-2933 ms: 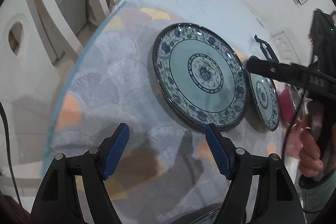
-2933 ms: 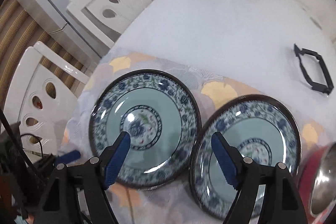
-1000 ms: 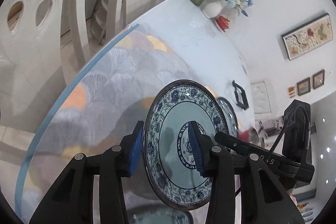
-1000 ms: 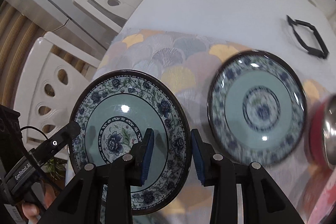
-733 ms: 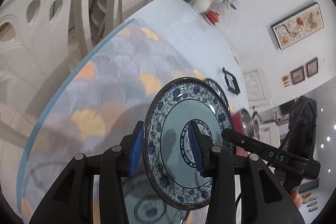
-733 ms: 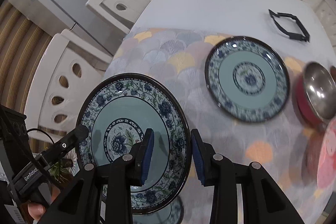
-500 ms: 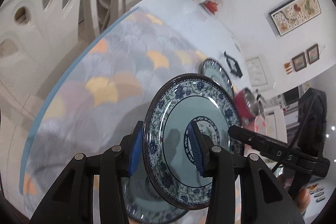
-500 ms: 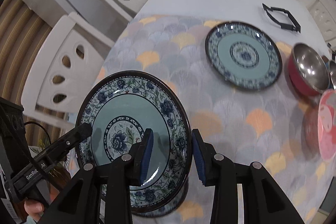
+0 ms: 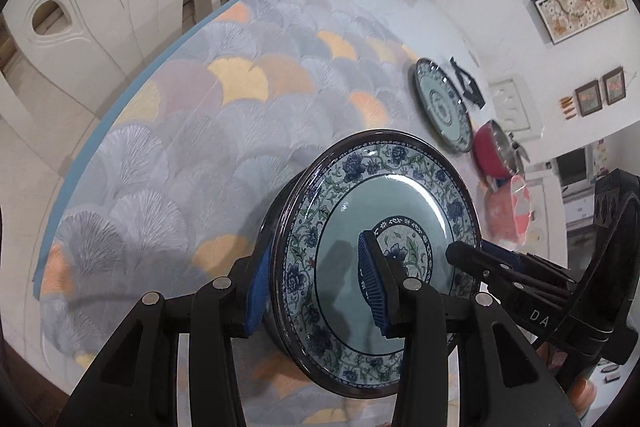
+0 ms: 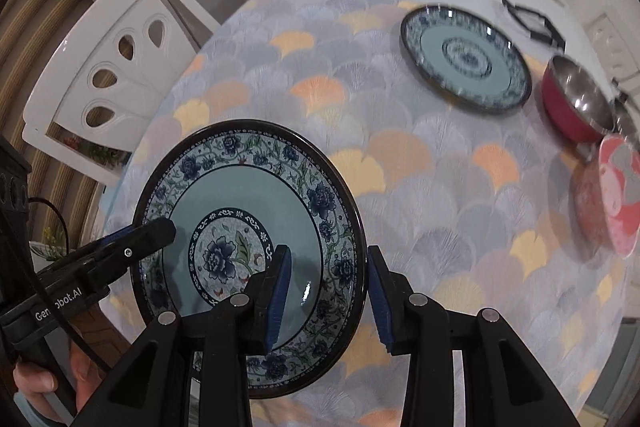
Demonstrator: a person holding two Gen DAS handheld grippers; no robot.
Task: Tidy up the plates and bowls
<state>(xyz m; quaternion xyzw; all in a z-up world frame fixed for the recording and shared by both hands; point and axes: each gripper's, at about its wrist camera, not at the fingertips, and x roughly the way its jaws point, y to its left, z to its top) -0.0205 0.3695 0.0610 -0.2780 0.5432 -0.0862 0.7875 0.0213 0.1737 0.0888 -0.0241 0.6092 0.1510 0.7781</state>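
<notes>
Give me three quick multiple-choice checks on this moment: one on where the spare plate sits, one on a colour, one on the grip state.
1. Where is the second plate lying?
A. On the patterned cloth, next to the red bowl
B. On a chair seat
C. Stacked inside the red bowl

2. What colour is the outside of the steel-lined bowl?
A. Green
B. Red
C. White

3. How is the held plate gripped?
A. By the left gripper alone
B. By neither; it lies flat on the table
C. By both grippers, each pinching its rim

Answers:
1 A: it rests flat on the cloth beside the bowl.
2 B: its outer wall shows red under a shiny metal lining.
3 C: the right gripper and left gripper each have pads on either side of the rim.
</notes>
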